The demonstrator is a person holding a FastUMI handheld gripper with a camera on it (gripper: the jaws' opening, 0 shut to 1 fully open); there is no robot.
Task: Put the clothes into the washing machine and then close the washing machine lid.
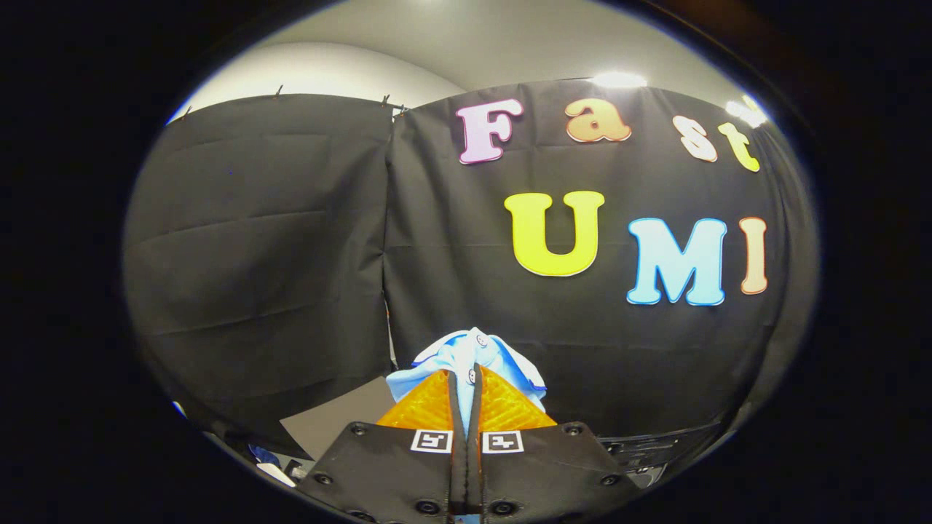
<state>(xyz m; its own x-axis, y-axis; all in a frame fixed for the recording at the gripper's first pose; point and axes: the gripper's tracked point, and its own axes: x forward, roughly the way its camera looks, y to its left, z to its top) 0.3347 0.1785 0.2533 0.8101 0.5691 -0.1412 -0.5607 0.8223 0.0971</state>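
Between the two orange ribbed fingers of the claw: a pale blue cloth garment with darker blue edging and small white buttons, pinched tight. Claw clenched on that garment, both fingers pressed together with only a thin strip of fabric showing in the seam between them. Bunched just ahead of the fingertips and spilling a little to either side, crumpled, one button at the very top of the bundle and another right at the tip of the seam. Held up off any surface, raised against the black cloth booth wall well beyond the fingers. Behind the fingers, the black plates of the claw body, each with a small square black-and-white marker. Below and to the left of the claw, a patch of grey surface. Down to the right of the claw, a dark ribbed edge, too dim and cut off to identify. Above the wall, white ceiling with bright lamps.
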